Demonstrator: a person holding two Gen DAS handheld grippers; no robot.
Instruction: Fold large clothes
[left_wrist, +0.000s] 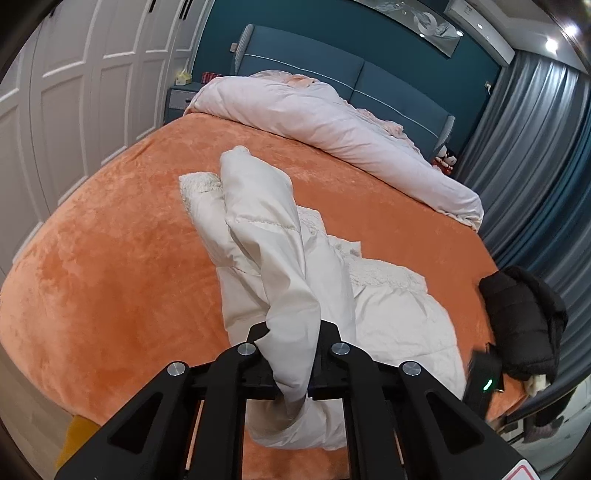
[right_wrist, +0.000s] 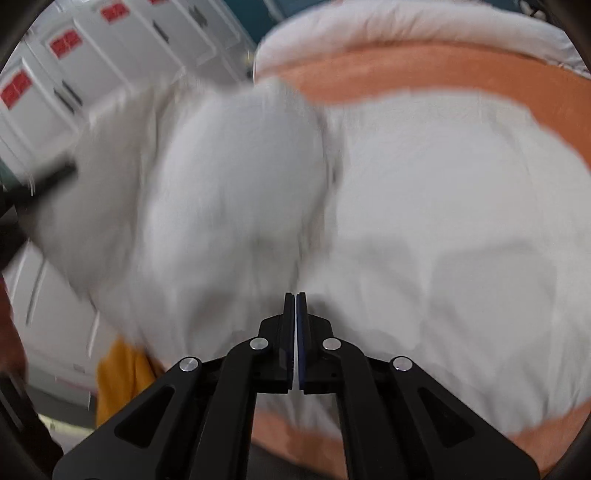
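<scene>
A cream padded coat (left_wrist: 388, 306) lies crumpled on the orange bedspread (left_wrist: 110, 280). My left gripper (left_wrist: 293, 332) is shut on a sleeve of the coat (left_wrist: 266, 229), which runs up and away from the fingers, lifted above the rest. In the blurred right wrist view the coat (right_wrist: 443, 229) fills most of the frame on the bedspread (right_wrist: 443, 74). My right gripper (right_wrist: 295, 299) is shut with nothing between its pads, just above the coat's near edge. The right gripper's black body shows in the left wrist view (left_wrist: 484, 384) at the bed's right edge.
A folded black jacket (left_wrist: 524, 325) lies at the bed's right edge. A pale pink duvet (left_wrist: 332, 125) is piled by the blue headboard (left_wrist: 325, 62). White wardrobe doors (left_wrist: 74, 110) stand left, grey curtains (left_wrist: 535, 147) right. A yellow cloth (right_wrist: 122, 376) hangs below the bed's near edge.
</scene>
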